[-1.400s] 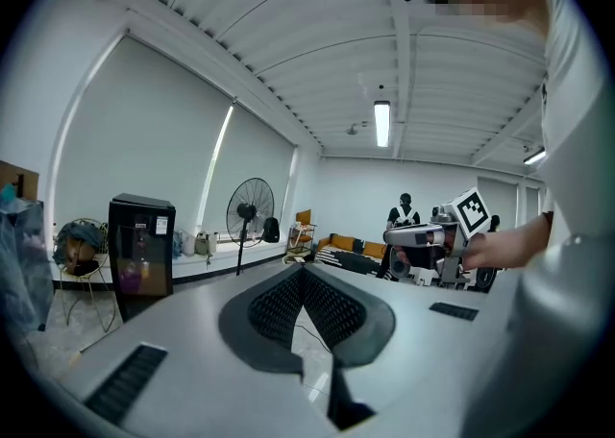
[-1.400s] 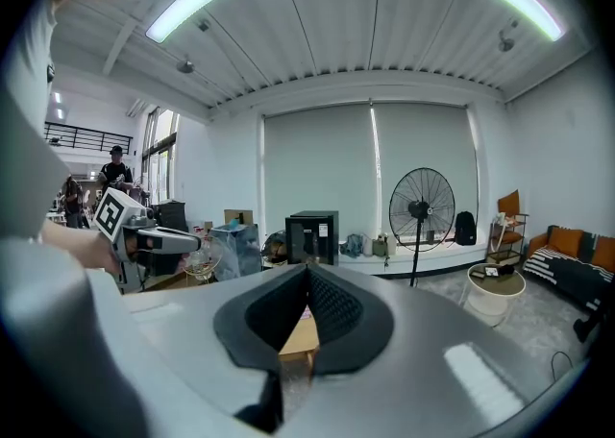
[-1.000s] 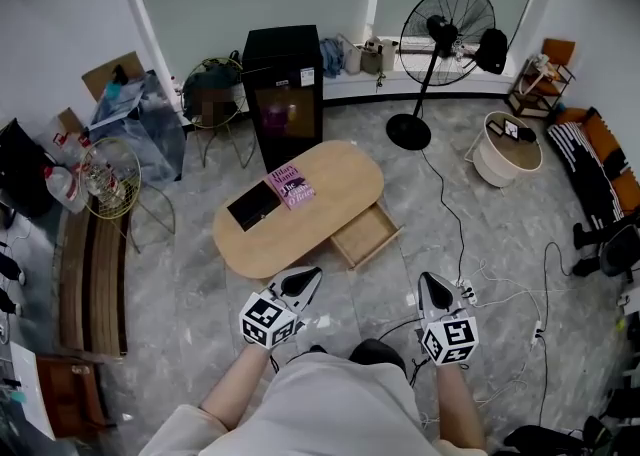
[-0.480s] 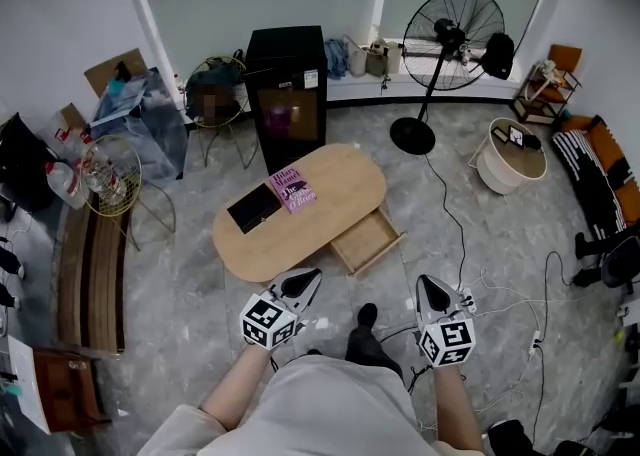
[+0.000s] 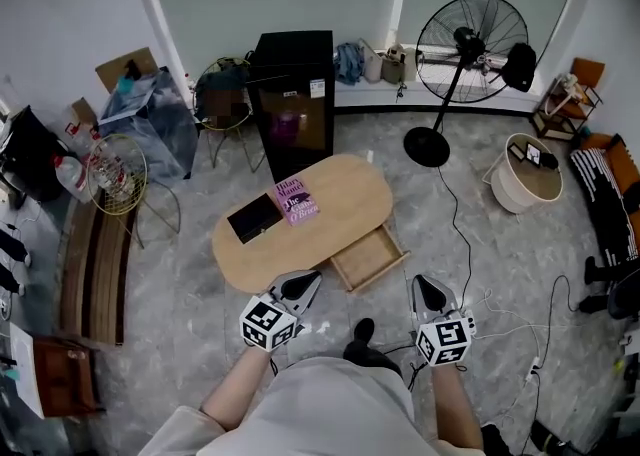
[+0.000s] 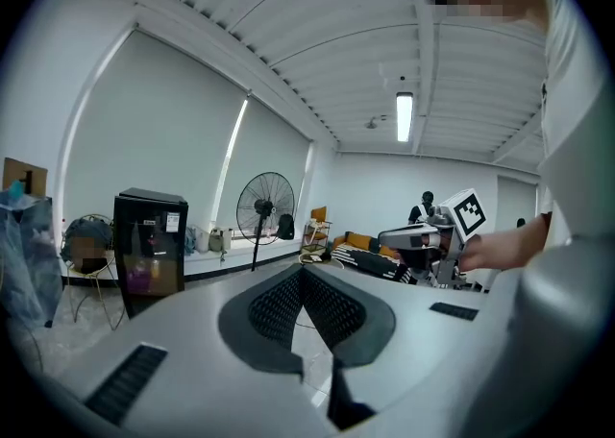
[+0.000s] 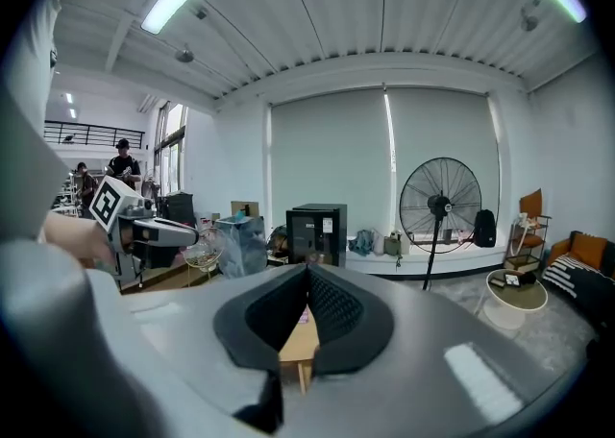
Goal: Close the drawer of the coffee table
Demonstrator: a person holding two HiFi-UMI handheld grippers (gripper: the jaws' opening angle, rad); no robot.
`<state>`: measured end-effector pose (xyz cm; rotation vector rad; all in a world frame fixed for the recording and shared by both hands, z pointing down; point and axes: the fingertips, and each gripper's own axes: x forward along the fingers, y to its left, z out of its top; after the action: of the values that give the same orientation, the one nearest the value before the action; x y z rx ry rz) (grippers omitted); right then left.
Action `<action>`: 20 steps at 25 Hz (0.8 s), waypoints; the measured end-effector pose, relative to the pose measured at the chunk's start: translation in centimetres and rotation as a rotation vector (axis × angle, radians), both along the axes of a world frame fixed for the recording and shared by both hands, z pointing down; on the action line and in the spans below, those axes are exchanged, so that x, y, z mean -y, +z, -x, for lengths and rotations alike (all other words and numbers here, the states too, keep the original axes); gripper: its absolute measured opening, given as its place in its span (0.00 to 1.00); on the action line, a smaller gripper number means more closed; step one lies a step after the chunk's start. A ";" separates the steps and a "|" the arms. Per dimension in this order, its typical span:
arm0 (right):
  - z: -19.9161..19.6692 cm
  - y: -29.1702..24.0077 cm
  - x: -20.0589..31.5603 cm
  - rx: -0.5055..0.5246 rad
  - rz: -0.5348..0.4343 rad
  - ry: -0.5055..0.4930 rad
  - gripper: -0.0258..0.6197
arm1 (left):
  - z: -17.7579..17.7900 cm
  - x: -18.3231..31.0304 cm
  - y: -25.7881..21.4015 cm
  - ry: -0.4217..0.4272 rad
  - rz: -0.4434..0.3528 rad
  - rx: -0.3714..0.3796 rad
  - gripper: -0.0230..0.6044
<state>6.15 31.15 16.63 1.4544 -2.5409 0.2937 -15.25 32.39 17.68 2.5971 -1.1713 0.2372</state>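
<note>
The oval wooden coffee table (image 5: 340, 184) stands in the middle of the floor, its wooden drawer (image 5: 368, 256) pulled out toward me at the near right side. My left gripper (image 5: 309, 277) hovers just short of the table's near edge, left of the drawer, shut and empty. To the right of the drawer, my right gripper (image 5: 423, 285) hangs over the floor, also shut with nothing in it. In the left gripper view the jaws of the left gripper (image 6: 303, 269) meet at their tips. The right gripper (image 7: 307, 271) points at the table edge (image 7: 300, 335).
A pink book (image 5: 296, 196) and a flat black item (image 5: 253, 217) lie on the tabletop. Behind the table are a black cabinet (image 5: 290, 94) and a standing fan (image 5: 470, 44). Cables (image 5: 500, 299) trail on the floor at right. A bench (image 5: 90, 274) lines the left.
I have stepped toward the table: the table and the open drawer now sit closer to both grippers. Both grippers stay shut and empty.
</note>
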 end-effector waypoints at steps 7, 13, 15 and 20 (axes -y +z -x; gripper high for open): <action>-1.8 1.1 6.1 -0.016 0.025 -0.075 0.06 | -2.7 5.3 1.0 -0.048 0.028 0.013 0.05; -4.7 2.8 10.6 -0.019 0.057 -0.116 0.06 | -5.4 9.1 2.6 -0.092 0.059 0.025 0.05; -5.7 3.6 11.9 -0.019 0.066 -0.127 0.06 | -6.3 10.2 3.2 -0.103 0.065 0.029 0.05; -7.5 5.4 15.0 -0.017 0.098 -0.148 0.06 | -8.1 12.8 4.7 -0.130 0.099 0.035 0.05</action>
<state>13.65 16.13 22.06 1.2213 -2.5645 0.3751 -7.19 19.56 22.38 2.4306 -1.3008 0.3056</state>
